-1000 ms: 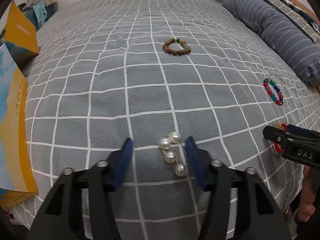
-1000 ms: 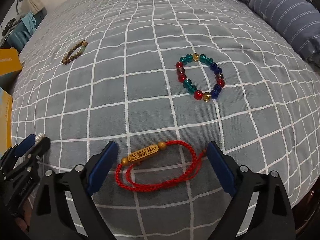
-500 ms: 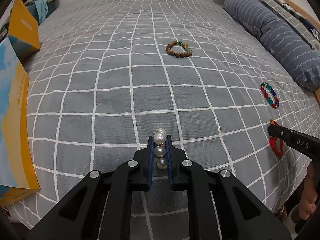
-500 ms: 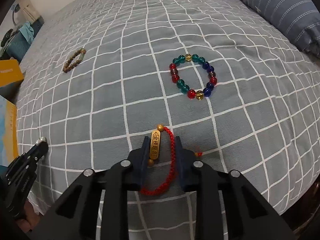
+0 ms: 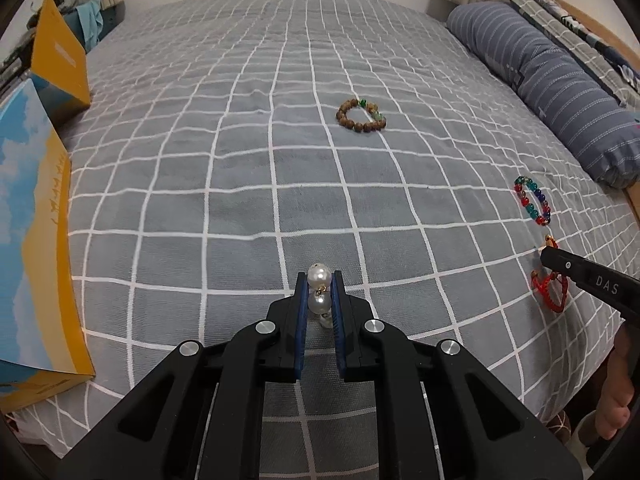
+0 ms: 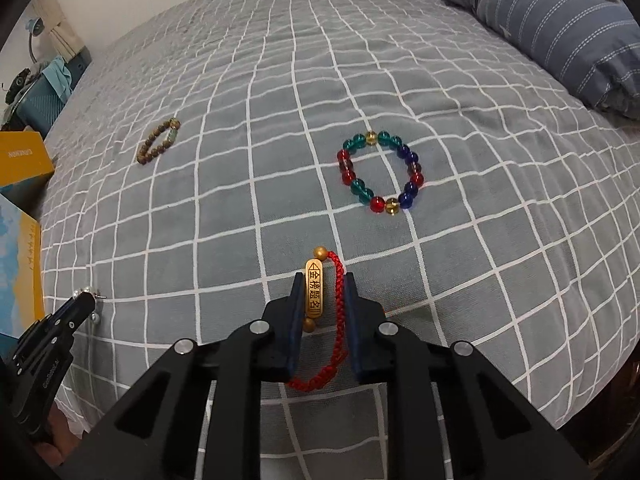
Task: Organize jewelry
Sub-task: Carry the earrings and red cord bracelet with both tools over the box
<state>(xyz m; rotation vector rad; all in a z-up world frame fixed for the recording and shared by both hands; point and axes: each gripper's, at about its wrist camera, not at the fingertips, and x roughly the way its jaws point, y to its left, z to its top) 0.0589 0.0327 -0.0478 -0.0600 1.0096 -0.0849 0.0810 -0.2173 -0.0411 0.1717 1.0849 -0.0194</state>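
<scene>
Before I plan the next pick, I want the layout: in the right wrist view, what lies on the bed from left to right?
Pearl piece in the left tool → wooden bead bracelet → red cord bracelet with gold tag, held in the right tool → multicolored glass bead bracelet → striped pillow.

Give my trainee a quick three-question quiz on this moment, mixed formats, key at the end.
1. True or false: the left gripper is shut on the pearl piece.
2. What does the right gripper hold? A) the wooden bead bracelet B) the red cord bracelet C) the multicolour glass bead bracelet
3. Fill in: the two pieces not in any jaws lie on the grey checked ____.

Key: 1 true; 2 B; 3 bedspread.
</scene>
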